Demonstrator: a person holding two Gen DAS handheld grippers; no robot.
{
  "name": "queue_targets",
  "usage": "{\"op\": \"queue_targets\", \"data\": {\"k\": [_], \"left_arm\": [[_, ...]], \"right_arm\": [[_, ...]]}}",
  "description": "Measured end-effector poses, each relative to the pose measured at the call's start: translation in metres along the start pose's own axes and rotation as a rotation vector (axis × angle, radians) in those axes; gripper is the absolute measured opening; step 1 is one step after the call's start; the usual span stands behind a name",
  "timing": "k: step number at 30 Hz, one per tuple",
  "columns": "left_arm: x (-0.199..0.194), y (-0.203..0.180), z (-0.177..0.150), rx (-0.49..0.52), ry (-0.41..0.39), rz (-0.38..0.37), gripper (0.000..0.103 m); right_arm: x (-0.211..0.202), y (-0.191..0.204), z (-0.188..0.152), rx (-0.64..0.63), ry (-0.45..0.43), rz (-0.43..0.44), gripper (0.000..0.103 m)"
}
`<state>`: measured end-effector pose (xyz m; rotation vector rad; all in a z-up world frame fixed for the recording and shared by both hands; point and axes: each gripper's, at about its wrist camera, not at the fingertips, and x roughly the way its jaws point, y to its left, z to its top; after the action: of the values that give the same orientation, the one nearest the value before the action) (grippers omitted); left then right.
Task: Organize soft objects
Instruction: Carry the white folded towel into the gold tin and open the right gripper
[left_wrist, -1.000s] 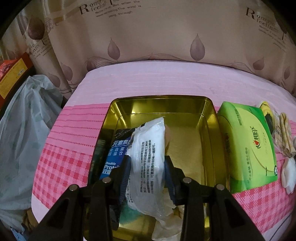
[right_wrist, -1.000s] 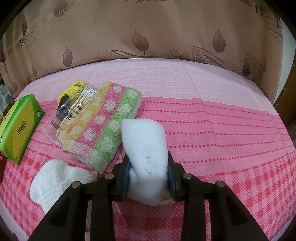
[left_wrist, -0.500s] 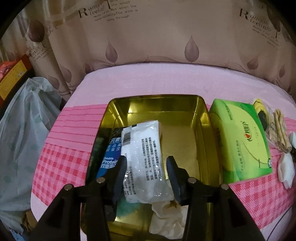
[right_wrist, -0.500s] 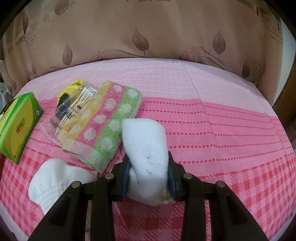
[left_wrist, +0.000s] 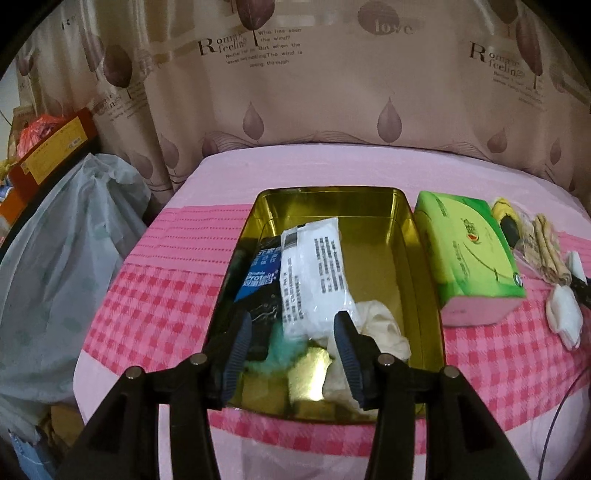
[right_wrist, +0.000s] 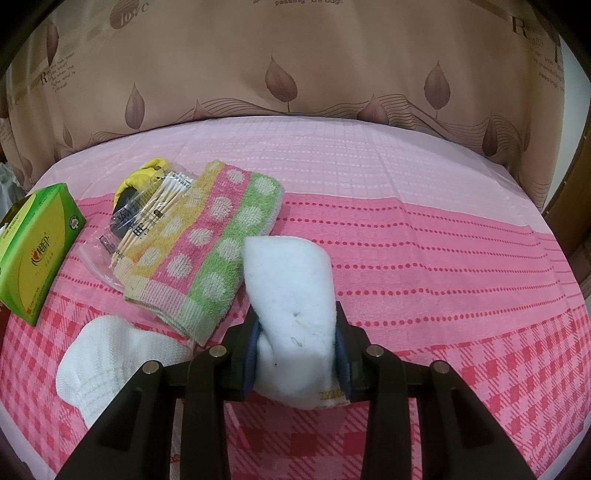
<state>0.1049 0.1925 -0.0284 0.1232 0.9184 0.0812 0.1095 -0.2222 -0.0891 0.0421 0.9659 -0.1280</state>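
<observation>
A gold tin (left_wrist: 424, 266) on the pink cloth holds a white plastic packet (left_wrist: 314, 277), a blue packet (left_wrist: 263, 275), a cream cloth (left_wrist: 376, 328) and something teal. My left gripper (left_wrist: 291, 354) is open and empty above the tin's near end. My right gripper (right_wrist: 297, 360) is shut on a folded white towel (right_wrist: 291, 288) just above the cloth. A dotted striped towel (right_wrist: 207, 251) and a white knit cloth (right_wrist: 110, 354) lie to its left.
A green tissue pack (left_wrist: 469, 251) lies right of the tin; it also shows in the right wrist view (right_wrist: 33, 243). A bag of cotton swabs (right_wrist: 147, 214) and a yellow item (right_wrist: 144, 175) lie beside the towel. A grey plastic bag (left_wrist: 55, 266) stands off the table's left edge.
My left gripper has opened, let go of the white packet into the tin and drawn back and up. My right gripper has held still with the white towel.
</observation>
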Motion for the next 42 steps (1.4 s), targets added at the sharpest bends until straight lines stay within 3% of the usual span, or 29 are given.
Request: {"op": "queue_targets", "data": {"k": [11,13,20,26,34,39,42], "left_arm": [[0.002,0.01,-0.008,-0.025,-0.032,0.048,0.049],[0.003,0.013,-0.009,-0.033,-0.038,0.087,0.049],[-0.001,0.024,-0.006,-0.083,-0.059,0.093,0.049],[0.001,0.037,-0.007,-0.15,-0.042,0.098,0.049],[0.004,0.052,-0.007,-0.215,-0.03,0.116,0.049],[0.005,0.06,-0.007,-0.248,-0.024,0.113,0.049],[0.006,0.063,-0.007,-0.269,-0.015,0.114,0.049]], "right_arm": [[-0.009,-0.002,0.0,0.036,-0.011,-0.035,0.028],[-0.018,0.0,0.001,0.05,-0.027,-0.043,0.028],[-0.061,0.021,0.027,0.033,-0.098,-0.01,0.028],[-0.084,0.085,0.042,-0.066,-0.103,0.103,0.028],[-0.102,0.209,0.05,-0.261,-0.092,0.308,0.028],[-0.102,0.276,0.049,-0.347,-0.077,0.384,0.029],[-0.094,0.306,0.047,-0.392,-0.063,0.384,0.029]]}}
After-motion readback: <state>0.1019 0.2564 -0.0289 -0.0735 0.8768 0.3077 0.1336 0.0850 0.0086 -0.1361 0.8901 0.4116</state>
